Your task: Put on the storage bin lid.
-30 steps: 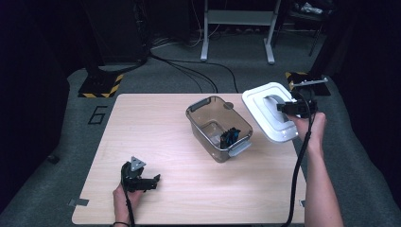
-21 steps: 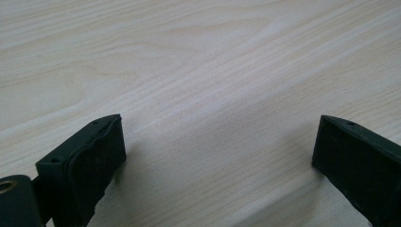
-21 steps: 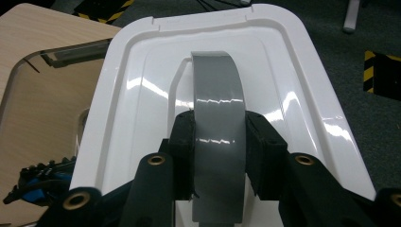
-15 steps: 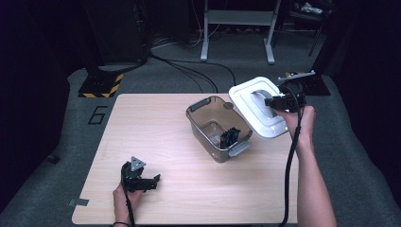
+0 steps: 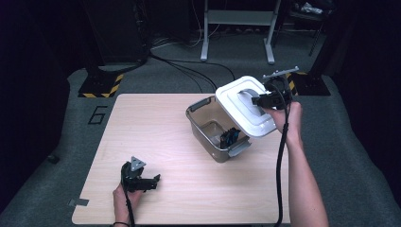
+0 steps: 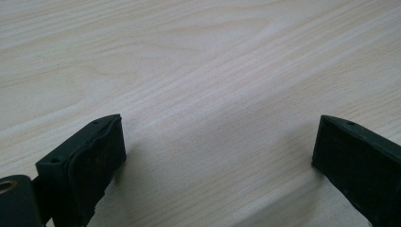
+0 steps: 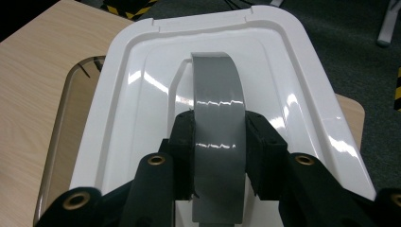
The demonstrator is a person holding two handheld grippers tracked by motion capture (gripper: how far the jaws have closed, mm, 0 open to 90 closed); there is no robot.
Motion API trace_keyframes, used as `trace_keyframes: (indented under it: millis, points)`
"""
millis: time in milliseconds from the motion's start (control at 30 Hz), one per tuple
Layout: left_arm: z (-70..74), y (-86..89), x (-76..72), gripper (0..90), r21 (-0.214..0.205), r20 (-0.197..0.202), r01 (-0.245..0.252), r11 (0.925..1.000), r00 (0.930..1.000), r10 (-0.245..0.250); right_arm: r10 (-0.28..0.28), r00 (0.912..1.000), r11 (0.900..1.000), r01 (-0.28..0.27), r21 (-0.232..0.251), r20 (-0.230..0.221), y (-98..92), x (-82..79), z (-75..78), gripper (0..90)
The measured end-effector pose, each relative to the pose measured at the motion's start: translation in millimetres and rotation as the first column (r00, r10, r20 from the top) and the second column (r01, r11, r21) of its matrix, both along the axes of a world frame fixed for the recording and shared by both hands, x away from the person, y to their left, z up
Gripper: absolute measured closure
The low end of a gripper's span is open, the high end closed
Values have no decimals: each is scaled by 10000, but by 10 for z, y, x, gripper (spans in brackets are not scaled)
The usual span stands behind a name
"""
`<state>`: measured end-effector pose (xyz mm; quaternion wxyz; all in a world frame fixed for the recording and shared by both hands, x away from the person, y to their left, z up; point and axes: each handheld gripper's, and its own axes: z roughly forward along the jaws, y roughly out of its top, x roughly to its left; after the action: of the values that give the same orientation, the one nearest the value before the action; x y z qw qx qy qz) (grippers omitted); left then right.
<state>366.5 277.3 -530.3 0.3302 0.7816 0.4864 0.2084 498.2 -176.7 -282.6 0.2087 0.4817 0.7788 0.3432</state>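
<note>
My left gripper [image 5: 153,179] rests on the table [image 5: 156,127] near me, jaws spread wide on nothing; farther off my right gripper [image 7: 218,137] pinches the grey handle [image 7: 217,94] of the white lid [image 5: 243,106], held tilted over the bin [image 5: 205,135] — if I lower it skewed, I think its edge catches the rim; something dark inside — I can't identify it.
</note>
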Motion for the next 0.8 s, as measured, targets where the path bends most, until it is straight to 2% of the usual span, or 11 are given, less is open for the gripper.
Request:
trace_keyframes:
  millis: [367,733,800]
  points:
    - [-1,-1,-1,33,-16,1,-10,10000,10000,10,556,9984,9984,-557,-67,-134,276,57,-19,664]
    - [0,0,1,34,-2,13,6,10000,10000,-6,956,9944,9953,-960,-83,-461,525,115,-107,664]
    - [0,0,0,34,-6,0,2,10000,10000,-2,965,9933,9952,-973,-96,-635,569,127,-136,664]
